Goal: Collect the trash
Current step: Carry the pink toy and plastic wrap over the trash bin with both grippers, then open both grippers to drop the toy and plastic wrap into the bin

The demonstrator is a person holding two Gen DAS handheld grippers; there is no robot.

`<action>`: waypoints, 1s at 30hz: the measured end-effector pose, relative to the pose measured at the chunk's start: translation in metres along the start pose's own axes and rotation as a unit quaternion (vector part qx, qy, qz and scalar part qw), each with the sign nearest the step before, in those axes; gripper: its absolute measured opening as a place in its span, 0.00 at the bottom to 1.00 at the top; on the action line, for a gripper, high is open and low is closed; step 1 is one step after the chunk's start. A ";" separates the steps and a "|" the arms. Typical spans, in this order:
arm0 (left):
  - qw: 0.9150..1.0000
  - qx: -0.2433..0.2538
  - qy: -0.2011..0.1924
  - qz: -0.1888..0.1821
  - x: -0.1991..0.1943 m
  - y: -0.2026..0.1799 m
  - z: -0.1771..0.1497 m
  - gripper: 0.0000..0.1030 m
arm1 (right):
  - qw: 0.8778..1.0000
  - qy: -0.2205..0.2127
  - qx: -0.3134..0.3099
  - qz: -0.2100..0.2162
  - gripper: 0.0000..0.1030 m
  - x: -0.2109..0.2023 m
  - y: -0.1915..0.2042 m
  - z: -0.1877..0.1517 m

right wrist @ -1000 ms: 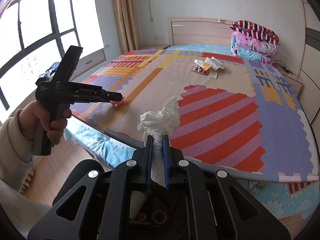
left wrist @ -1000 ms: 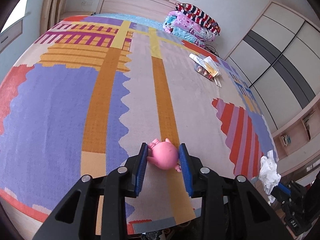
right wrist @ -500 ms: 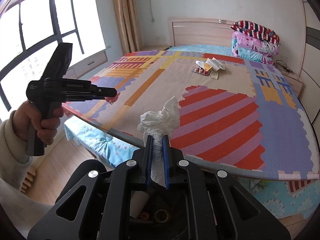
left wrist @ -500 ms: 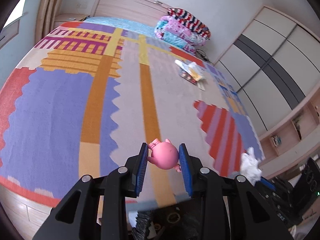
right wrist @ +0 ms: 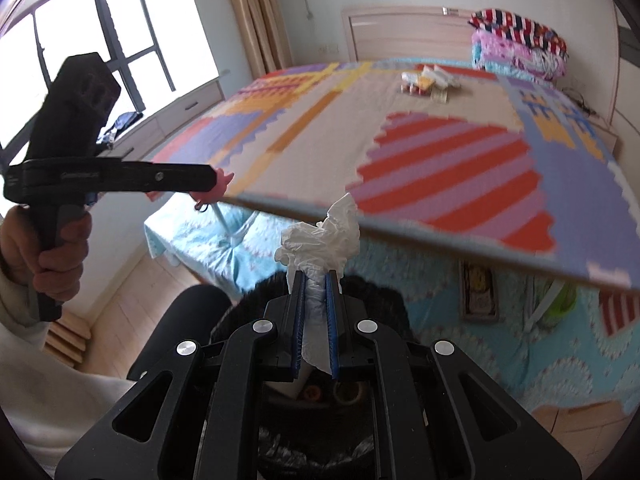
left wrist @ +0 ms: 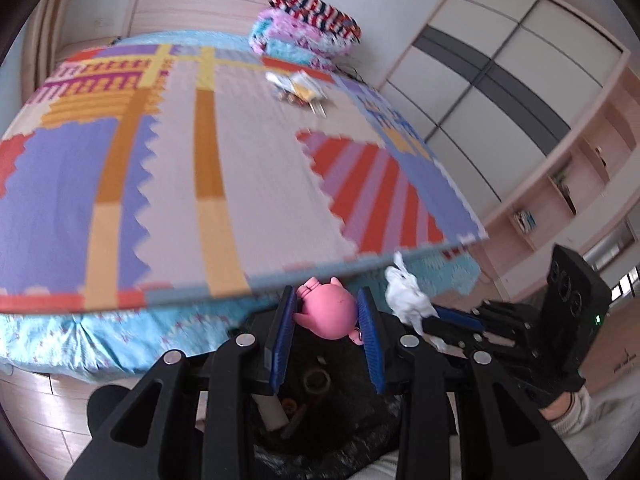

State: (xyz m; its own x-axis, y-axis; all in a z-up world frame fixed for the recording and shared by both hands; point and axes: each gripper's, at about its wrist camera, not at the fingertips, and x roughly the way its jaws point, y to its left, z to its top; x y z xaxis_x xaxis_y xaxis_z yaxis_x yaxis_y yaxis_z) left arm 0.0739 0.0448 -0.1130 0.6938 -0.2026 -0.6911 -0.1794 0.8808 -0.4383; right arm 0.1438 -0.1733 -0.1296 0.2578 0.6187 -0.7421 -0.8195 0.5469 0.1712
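Observation:
My left gripper [left wrist: 326, 312] is shut on a pink pig toy [left wrist: 328, 314], held off the bed's front edge above a black-lined trash bin [left wrist: 320, 428]. My right gripper [right wrist: 315, 284] is shut on a crumpled white tissue [right wrist: 320, 240], also above the bin [right wrist: 312, 396]. In the left wrist view the right gripper shows at the right with the tissue [left wrist: 408, 296]. In the right wrist view the left gripper [right wrist: 216, 184] shows at the left, the pig's pink edge [right wrist: 222, 182] at its tip.
The bed's colourful foam mat [left wrist: 240, 168] carries a pile of packets and wrappers [left wrist: 300, 90] near the far end. Folded quilts [left wrist: 304, 32] lie at the headboard. A wardrobe [left wrist: 500, 80] stands at the right, and a window [right wrist: 100, 48] at the left.
My left gripper has carried the pig back off the bed and down over the bin. My right gripper has dropped lower with the tissue, closer to the bin.

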 end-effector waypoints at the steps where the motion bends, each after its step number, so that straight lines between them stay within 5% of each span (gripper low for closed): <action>1: 1.000 0.003 0.008 -0.003 0.004 -0.002 -0.004 0.30 | 1.000 0.005 0.003 0.002 0.10 0.002 -0.001 -0.004; 10: 0.996 0.000 0.084 -0.018 0.054 -0.007 -0.045 0.30 | 0.998 0.062 0.026 0.014 0.10 0.032 -0.002 -0.037; 22: 0.984 0.000 0.177 0.019 0.121 0.017 -0.084 0.30 | 0.989 0.136 0.051 0.027 0.10 0.079 -0.005 -0.065; 30: 0.980 0.002 0.199 0.030 0.139 0.022 -0.098 0.30 | 0.983 0.169 0.066 0.027 0.11 0.103 -0.007 -0.075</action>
State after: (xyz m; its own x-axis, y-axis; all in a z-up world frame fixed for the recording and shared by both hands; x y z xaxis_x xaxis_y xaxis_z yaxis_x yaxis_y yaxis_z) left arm 0.0982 -0.0061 -0.2743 0.3551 -0.3000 -0.8854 -0.2093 0.8976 -0.3880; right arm 0.1379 -0.1560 -0.2562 0.0115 0.4383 -0.8987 -0.7478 0.6004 0.2833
